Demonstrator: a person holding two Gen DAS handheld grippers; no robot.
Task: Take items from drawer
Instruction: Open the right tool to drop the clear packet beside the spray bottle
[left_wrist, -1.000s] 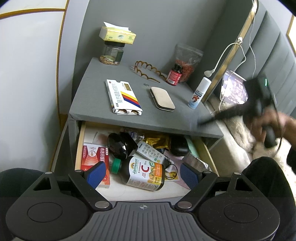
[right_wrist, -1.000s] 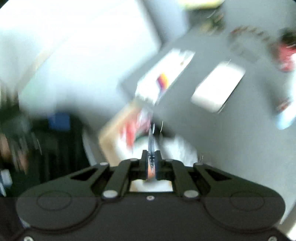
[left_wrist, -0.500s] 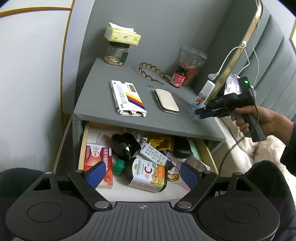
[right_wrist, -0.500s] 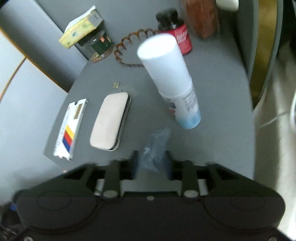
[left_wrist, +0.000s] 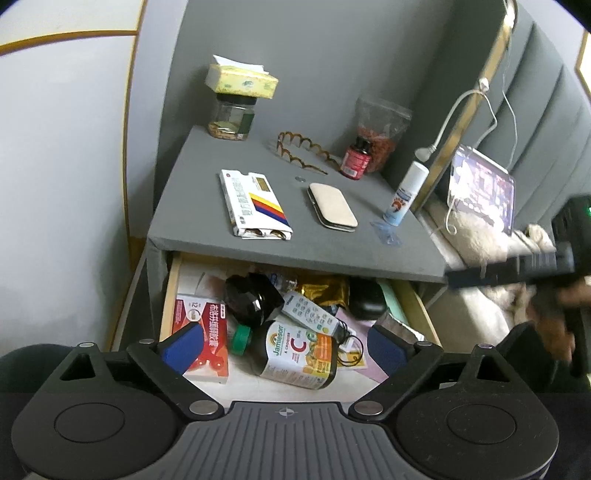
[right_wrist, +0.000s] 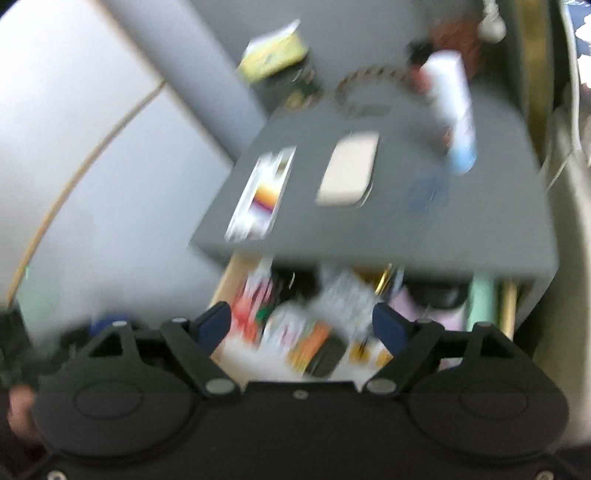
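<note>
The open drawer (left_wrist: 170, 295) of the grey nightstand (left_wrist: 332, 254) holds a Jamieson vitamin bottle (left_wrist: 295, 354), a red medicine box (left_wrist: 201, 332), a white remote (left_wrist: 310, 314), a black faceted object (left_wrist: 251, 299), a gold packet (left_wrist: 328, 290) and a black case (left_wrist: 365, 299). My left gripper (left_wrist: 284, 347) is open and empty, above the drawer's front. My right gripper (right_wrist: 301, 326) is open and empty, facing the drawer (right_wrist: 221, 280); it also shows at the right of the left wrist view (left_wrist: 509, 267). A small clear blue bag (left_wrist: 386, 232) lies on the nightstand top by the spray bottle (left_wrist: 406, 192).
On the top lie a medicine box (left_wrist: 255, 203), a beige case (left_wrist: 332, 203), a brown hairband (left_wrist: 303, 149), a red-labelled bottle (left_wrist: 356, 158), a jar (left_wrist: 231, 118) under a tissue pack (left_wrist: 242, 79). A bed with a tablet (left_wrist: 480, 192) is at right.
My right gripper let go of the small clear blue bag on the nightstand top, opened, and drew back to the right and down towards the drawer. My left gripper has hardly moved.
</note>
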